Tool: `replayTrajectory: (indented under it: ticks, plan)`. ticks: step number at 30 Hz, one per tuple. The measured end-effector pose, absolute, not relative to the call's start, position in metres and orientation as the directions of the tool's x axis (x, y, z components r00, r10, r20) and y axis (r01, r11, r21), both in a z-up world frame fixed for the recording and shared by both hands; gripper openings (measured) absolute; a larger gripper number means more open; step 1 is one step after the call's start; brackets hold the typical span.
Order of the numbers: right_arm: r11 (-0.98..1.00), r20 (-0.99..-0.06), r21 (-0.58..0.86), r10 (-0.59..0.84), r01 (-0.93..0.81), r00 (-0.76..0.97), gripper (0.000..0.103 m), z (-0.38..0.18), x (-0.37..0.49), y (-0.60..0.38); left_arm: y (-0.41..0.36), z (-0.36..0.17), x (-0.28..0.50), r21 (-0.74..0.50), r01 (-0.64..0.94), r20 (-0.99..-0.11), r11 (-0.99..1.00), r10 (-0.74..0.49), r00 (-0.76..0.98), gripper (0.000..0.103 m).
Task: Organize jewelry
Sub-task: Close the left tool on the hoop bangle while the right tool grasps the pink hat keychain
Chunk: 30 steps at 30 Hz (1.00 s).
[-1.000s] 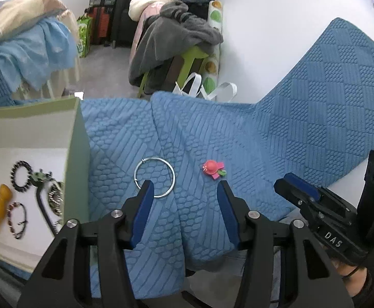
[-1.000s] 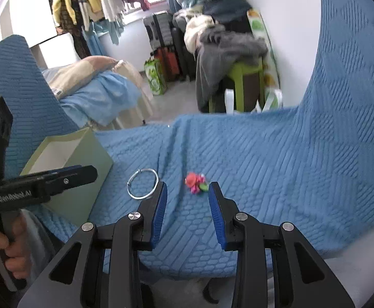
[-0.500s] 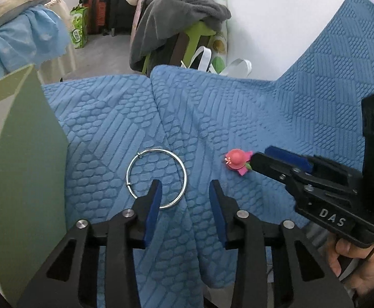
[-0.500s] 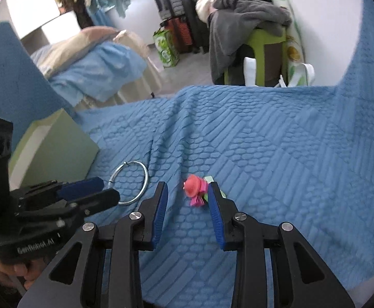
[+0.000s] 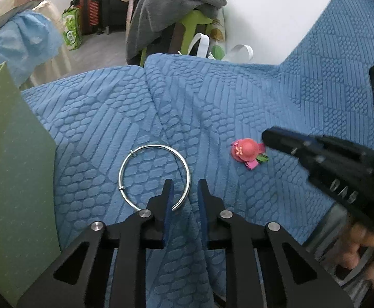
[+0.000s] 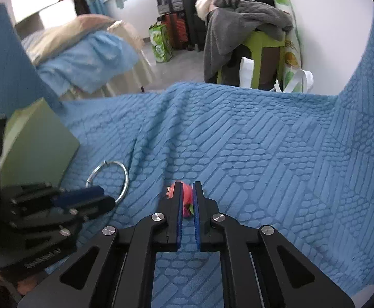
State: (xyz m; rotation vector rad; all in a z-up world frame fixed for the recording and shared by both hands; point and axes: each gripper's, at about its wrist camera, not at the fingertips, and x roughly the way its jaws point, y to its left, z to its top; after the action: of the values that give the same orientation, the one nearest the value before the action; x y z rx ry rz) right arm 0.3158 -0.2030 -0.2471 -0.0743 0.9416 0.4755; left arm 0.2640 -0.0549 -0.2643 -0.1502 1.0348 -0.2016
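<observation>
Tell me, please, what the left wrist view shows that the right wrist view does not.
Only the left wrist view shows the silver bangle's rim between the left gripper's fingers, with a visible gap, and the whole pink hat-shaped clip.

Only the right wrist view shows the right gripper shut on that clip, half hidden by its fingers.

Both show the bangle, the clip, the green box, the blue textured cover and both grippers.

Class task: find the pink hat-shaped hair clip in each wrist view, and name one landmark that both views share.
Left wrist view: pink hair clip lies right of centre on the blue cover, at the right gripper tip.
Right wrist view: low centre, between the right gripper's fingers.
Shared landmark: silver bangle, left of the clip.
</observation>
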Motion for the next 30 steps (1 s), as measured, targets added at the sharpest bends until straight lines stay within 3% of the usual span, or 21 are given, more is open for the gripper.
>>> replayTrajectory:
  ticks: [7,11,14,16,18,30]
  plan:
    - [0.905,-0.754,0.238,0.401,-0.352,0.521,0.004,-0.232,0.321,-0.229,-0.067,-0.274,0.267,-0.163,0.143,-0.854,0.976,-0.212,0.476,0.018]
    - [0.911,-0.746,0.266,0.402,-0.316,0.532,0.005,-0.23,0.325,-0.241,-0.067,-0.273,0.265,-0.159,0.142,-0.843,0.977,-0.209,0.496,0.006]
    - [0.899,-0.768,0.296,0.425,-0.323,0.479,0.007,-0.241,0.33,-0.238,-0.067,-0.272,0.266,-0.156,0.138,-0.845,0.978,-0.204,0.494,0.003]
    - [0.894,-0.784,0.274,0.421,-0.356,0.456,0.014,-0.246,0.329,-0.228,-0.064,-0.271,0.265,-0.176,0.123,-0.846,0.977,-0.214,0.488,0.003]
    - [0.887,-0.788,0.248,0.419,-0.391,0.45,0.032,-0.247,0.326,-0.218,-0.06,-0.27,0.263,-0.196,0.107,-0.846,0.975,-0.223,0.485,0.003]
    - [0.864,-0.842,-0.027,0.252,-0.502,0.478,0.03,-0.273,0.315,-0.174,-0.032,-0.272,0.242,-0.311,0.009,-0.844,0.95,-0.281,0.456,0.003]
